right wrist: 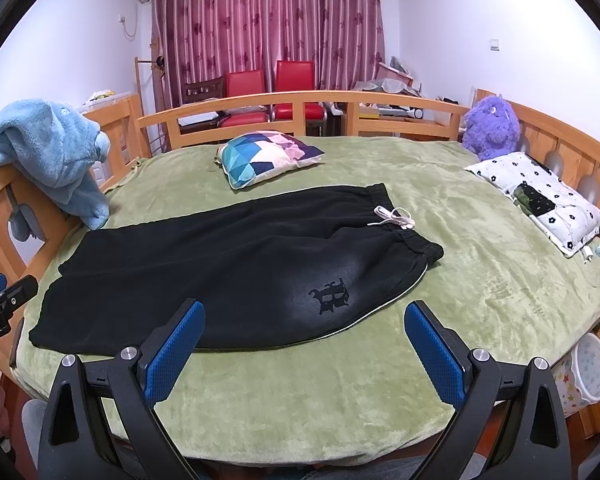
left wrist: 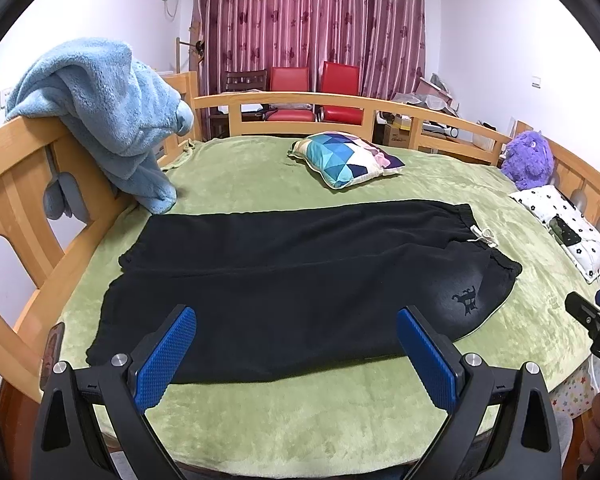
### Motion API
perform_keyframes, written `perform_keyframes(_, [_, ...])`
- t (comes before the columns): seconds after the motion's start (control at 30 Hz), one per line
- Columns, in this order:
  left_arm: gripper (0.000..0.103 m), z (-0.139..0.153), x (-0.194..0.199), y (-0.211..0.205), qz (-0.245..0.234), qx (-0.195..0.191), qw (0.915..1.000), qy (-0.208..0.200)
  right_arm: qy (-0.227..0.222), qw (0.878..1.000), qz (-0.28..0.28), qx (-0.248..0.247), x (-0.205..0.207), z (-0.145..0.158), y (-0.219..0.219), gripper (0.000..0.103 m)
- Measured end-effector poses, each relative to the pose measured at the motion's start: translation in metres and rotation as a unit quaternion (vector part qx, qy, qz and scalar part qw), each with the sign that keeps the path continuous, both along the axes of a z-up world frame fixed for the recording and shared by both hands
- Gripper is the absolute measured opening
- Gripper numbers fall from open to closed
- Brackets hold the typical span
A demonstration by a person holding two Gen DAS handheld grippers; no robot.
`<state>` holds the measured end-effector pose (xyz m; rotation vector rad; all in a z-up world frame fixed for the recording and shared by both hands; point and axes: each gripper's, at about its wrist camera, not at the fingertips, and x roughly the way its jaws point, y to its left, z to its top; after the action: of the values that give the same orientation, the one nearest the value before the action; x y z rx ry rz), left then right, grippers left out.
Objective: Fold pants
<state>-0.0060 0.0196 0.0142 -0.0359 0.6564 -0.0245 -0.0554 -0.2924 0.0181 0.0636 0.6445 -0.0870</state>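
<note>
Black pants lie flat and spread on the green bed cover, both legs side by side, waistband with a white drawstring at the right, leg cuffs at the left. They also show in the right wrist view, with a dark emblem near the front hip. My left gripper is open and empty, hovering over the pants' near edge. My right gripper is open and empty, just in front of the pants' near edge by the hip.
A green cover tops a wooden-railed bed. A blue plush blanket hangs on the left rail. A colourful pillow, a purple plush toy and a white flowered pillow lie farther back and right.
</note>
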Motion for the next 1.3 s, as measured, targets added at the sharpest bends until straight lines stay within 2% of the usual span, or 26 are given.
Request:
perform_keyframes(0.3, [0.101,-0.039,0.040,0.013,0.014,0.000,0.9990,0.041,0.020,1.000,0.001,-0.010,0.042,-0.035,-0.004,0.099])
perform_keyframes(0.47, [0.101,-0.075,0.058,0.028,0.019,-0.008,0.9970,0.074,0.048,0.999,0.003,0.012,0.078,-0.073,-0.018,0.096])
perform_keyframes(0.63, [0.094,-0.121,0.065,0.056,0.034,-0.040,0.9923,0.112,0.085,0.996,-0.004,0.024,0.109,-0.122,-0.035,0.085])
perform_keyframes(0.77, [0.090,-0.158,0.064,0.078,0.058,-0.074,0.9858,0.139,0.120,0.992,-0.017,0.031,0.125,-0.165,-0.054,0.081])
perform_keyframes(0.93, [0.083,-0.193,0.058,0.105,0.098,-0.127,0.9732,0.165,0.149,0.987,-0.033,0.050,0.134,-0.204,-0.077,0.080])
perform_keyframes(1.13, [0.083,-0.218,0.062,0.130,0.130,-0.173,0.9601,0.177,0.148,0.984,-0.050,0.088,0.146,-0.220,-0.097,0.080])
perform_keyframes(1.3, [0.083,-0.225,0.078,0.132,0.139,-0.180,0.9575,0.177,0.140,0.979,-0.050,0.140,0.165,-0.222,-0.102,0.080])
